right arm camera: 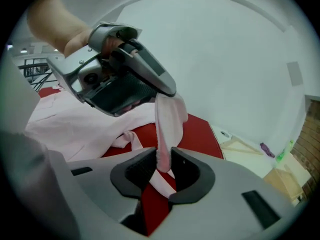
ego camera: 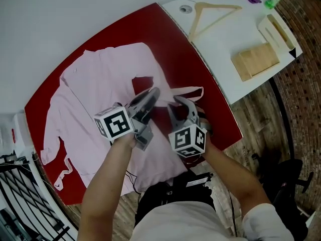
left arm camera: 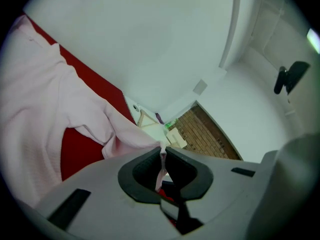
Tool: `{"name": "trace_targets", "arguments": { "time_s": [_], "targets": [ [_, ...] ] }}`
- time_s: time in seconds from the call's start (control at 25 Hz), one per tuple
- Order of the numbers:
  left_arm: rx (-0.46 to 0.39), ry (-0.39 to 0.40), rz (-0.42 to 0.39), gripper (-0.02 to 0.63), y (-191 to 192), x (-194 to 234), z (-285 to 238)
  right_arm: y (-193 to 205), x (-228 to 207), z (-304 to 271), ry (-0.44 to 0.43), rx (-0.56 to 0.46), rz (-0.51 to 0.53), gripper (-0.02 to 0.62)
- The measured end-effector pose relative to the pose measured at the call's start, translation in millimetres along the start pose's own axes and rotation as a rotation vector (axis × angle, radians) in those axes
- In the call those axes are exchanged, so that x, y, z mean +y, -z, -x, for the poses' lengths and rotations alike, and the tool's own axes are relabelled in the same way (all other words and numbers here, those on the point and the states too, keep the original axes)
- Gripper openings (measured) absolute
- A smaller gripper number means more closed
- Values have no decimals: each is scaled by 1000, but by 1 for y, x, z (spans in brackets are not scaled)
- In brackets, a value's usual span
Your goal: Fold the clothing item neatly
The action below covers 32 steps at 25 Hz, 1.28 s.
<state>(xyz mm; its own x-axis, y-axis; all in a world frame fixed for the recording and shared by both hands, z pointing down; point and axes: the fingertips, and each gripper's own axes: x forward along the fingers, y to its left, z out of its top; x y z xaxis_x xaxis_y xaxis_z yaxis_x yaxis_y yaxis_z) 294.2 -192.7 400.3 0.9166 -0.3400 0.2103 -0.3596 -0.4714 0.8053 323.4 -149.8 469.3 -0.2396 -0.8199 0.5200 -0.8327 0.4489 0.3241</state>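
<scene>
Our left gripper (ego camera: pixel 153 93) pinches the pale pink shirt (ego camera: pixel 100 79) spread beneath on the red tabletop (ego camera: pixel 175 49); our right gripper (ego camera: pixel 181 104) gapes (cloth hangs between). Beyond it, a wooden hanger (ego camera: pixel 210 11) on a white table (ego camera: pixel 225 49).

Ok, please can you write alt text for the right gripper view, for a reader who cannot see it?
A strip of the pink shirt hangs from the shut left hand-held gripper down between the parted jaws of the right hand-held gripper. The rest of the shirt lies on a red table.
</scene>
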Motion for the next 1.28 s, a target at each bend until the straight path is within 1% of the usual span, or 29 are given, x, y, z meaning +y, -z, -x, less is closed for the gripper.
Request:
{"name": "trace_targets", "arguments": {
  "time_s": [0.04,0.08,0.2,0.32,0.4,0.48,0.64,0.96,1.04,1.12,1.28],
  "targets": [
    [13,-13,-26,26,-1,0,3,-3,-1,2,-2,-5,-17,69],
    [22,-25,-50,26,-3,0,7,-7,-2,5,-5,-15,-26,44],
    [27,-44,-120,26,-15,-5,20,-26,2,12,-18,-52,-21,40],
    [20,-42,-182,26,-32,-13,37,-53,13,18,-37,-90,-13,38],
    [10,-41,-208,26,-45,-17,51,-72,22,21,-47,-118,-6,38],
    [-5,-43,-216,26,-56,-17,67,-91,33,22,-56,-140,-2,38],
    [-49,-53,-201,26,-74,-9,102,-125,55,22,-64,-167,-6,38],
    [-151,-74,-137,26,-94,27,179,-175,112,5,-94,-191,9,38],
    [-180,-95,-114,26,-96,40,200,-186,130,-1,-116,-198,21,38],
    [-201,-133,-90,26,-93,58,223,-193,150,-8,-146,-200,41,38],
    [-231,-174,0,26,-73,97,262,-187,198,-23,-230,-168,93,38]
  ]
}}
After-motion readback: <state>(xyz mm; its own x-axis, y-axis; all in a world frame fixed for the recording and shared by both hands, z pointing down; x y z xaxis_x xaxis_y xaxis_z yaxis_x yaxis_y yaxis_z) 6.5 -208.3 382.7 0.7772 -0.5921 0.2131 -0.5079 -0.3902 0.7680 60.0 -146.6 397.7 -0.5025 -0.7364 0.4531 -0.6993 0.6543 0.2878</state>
